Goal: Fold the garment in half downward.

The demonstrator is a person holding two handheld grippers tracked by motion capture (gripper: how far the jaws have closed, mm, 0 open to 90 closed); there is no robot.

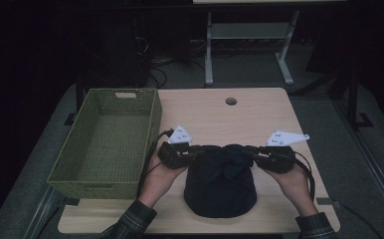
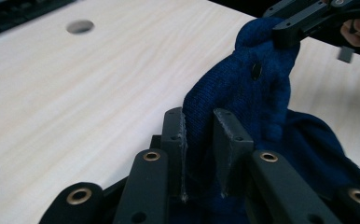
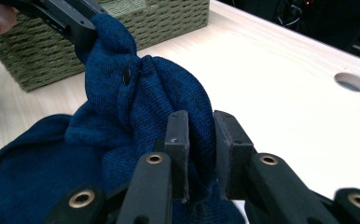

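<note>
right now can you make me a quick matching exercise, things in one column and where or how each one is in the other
Things:
1. blue knit garment
2. green woven basket
3. left tongs
4. round hole

States:
a. in the tabletop at the far side
b. shut on a fold of cloth
c. empty, at the table's left
d. bunched between both hands

Pairs: 1-d, 2-c, 3-b, 4-a

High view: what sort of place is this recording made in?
Probably a lab or office workroom set up for recording, not a home. A light wooden desk with a cable hole stands on grey carpet, a metal-framed table stands behind it, and loose cables lie on the floor.
</note>
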